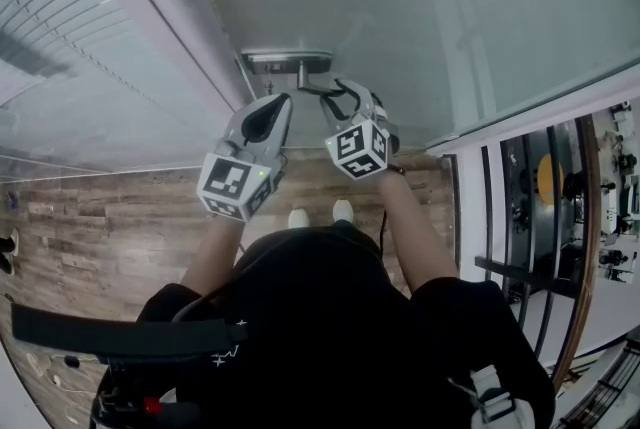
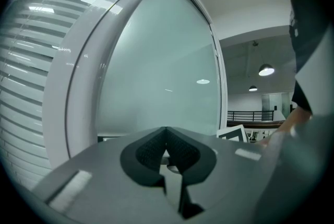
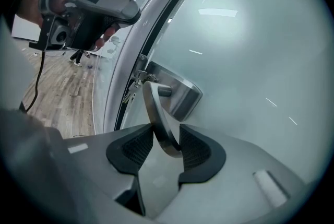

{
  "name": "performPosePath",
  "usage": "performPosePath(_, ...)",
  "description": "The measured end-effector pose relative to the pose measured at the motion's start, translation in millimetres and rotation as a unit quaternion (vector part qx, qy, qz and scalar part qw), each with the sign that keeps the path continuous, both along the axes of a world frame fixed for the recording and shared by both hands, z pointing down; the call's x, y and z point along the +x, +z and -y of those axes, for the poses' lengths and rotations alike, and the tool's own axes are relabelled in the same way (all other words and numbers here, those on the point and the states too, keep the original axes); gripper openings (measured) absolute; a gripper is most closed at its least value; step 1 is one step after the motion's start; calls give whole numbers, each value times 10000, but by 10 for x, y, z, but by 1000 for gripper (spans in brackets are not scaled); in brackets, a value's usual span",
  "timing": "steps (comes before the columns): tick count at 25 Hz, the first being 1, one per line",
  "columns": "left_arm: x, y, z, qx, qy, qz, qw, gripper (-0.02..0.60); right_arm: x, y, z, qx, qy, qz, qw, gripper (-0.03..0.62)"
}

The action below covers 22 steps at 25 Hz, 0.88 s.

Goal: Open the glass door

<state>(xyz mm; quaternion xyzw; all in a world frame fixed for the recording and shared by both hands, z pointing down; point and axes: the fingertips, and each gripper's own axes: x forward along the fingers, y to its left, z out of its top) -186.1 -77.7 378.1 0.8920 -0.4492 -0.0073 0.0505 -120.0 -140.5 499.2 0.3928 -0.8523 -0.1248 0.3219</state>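
The frosted glass door (image 1: 400, 7) stands in front of me. Its metal lever handle (image 3: 155, 109) comes off a steel plate (image 3: 177, 90) near the door's left edge. My right gripper (image 3: 166, 137) is shut on the lever, which runs down between the two black pads (image 3: 194, 151). In the head view the right gripper (image 1: 338, 99) reaches up to the handle (image 1: 312, 85) below the plate (image 1: 285, 59). My left gripper (image 1: 272, 112) hangs just left of it, short of the door. In its own view the left gripper (image 2: 166, 149) is shut with nothing between its jaws.
A bunch of keys (image 3: 133, 86) hangs from the lock beside the plate. A white door frame (image 1: 150, 27) and a window with blinds (image 1: 60, 37) lie to the left. Wood floor (image 1: 110, 217) is underfoot. A dark railing (image 1: 520, 267) and open space lie to the right.
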Motion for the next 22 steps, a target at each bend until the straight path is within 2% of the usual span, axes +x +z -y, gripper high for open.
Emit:
performPosePath(12, -54, 26, 60, 5, 35, -55, 10000, 0, 82, -104, 229, 479, 58, -626, 9969, 160)
performPosePath(22, -178, 33, 144, -19, -8, -83, 10000, 0, 59, -175, 512, 744, -116, -1260, 9892, 161)
